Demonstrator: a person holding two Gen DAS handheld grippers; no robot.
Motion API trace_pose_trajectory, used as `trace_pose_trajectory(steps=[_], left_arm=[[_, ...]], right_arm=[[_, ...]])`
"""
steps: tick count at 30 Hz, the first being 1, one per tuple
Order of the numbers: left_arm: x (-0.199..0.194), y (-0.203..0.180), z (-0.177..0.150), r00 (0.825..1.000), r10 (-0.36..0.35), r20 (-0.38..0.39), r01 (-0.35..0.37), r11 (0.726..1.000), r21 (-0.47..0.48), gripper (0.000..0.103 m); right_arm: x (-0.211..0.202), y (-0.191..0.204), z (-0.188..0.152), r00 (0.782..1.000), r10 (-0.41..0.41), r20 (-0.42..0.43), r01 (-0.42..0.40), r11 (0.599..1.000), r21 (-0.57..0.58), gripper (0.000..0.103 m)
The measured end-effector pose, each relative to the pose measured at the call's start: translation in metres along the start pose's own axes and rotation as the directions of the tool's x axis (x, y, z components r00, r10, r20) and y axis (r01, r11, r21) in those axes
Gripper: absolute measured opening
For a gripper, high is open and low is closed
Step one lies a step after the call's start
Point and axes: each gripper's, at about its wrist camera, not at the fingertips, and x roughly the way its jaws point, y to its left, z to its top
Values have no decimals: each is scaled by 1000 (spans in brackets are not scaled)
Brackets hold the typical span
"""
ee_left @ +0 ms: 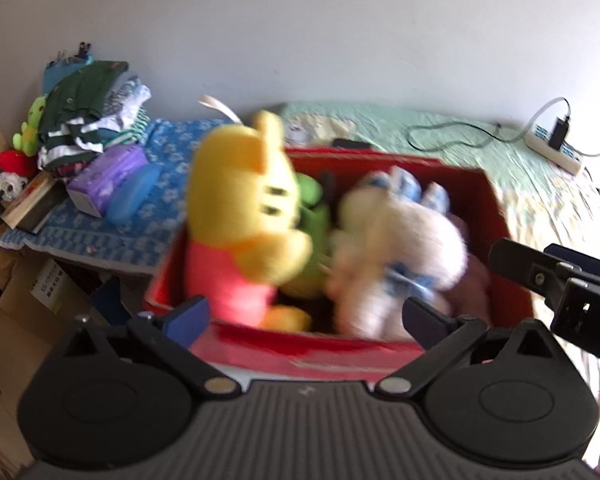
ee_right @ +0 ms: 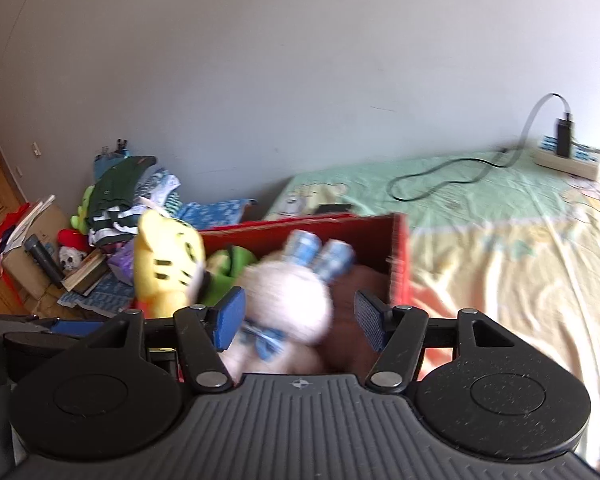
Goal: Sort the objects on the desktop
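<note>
Left wrist view: a red box (ee_left: 496,216) is seen on the bed (ee_left: 440,128), packed with a yellow plush tiger (ee_left: 236,184), a green plush (ee_left: 312,208) and a white plush rabbit (ee_left: 396,240). The toys are judged to have been gathered there as sorted items. The left hand-held gripper (ee_left: 304,312) is held spread wide above the near rim, nothing between its jaws. The right hand-held gripper (ee_right: 300,320) is likewise parted, straddling the rabbit without pressing it. Heavy blur is noted.
</note>
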Motion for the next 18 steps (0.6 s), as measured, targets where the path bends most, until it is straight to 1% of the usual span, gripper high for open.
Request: trace_pose_trajectory(steps=[6, 8, 11, 14, 18], left_arm=[[1, -53, -18, 999, -27, -46, 29, 999, 24, 102], [5, -70, -22, 995, -49, -86, 52, 998, 26, 102], [14, -94, -30, 988, -70, -139, 75, 997, 36, 102], [22, -116, -39, 982, -69, -176, 81, 995, 59, 102], [28, -144, -50, 977, -67, -204, 91, 990, 112, 102]], right_arm=[[-25, -42, -12, 999, -40, -24, 41, 999, 31, 64], [-31, -54, -16, 997, -69, -29, 71, 997, 36, 64], [-40, -73, -21, 992, -116, -40, 118, 992, 52, 68], [-45, -91, -26, 983, -173, -55, 177, 982, 65, 69], [-49, -114, -33, 963, -252, -95, 260, 962, 81, 69]])
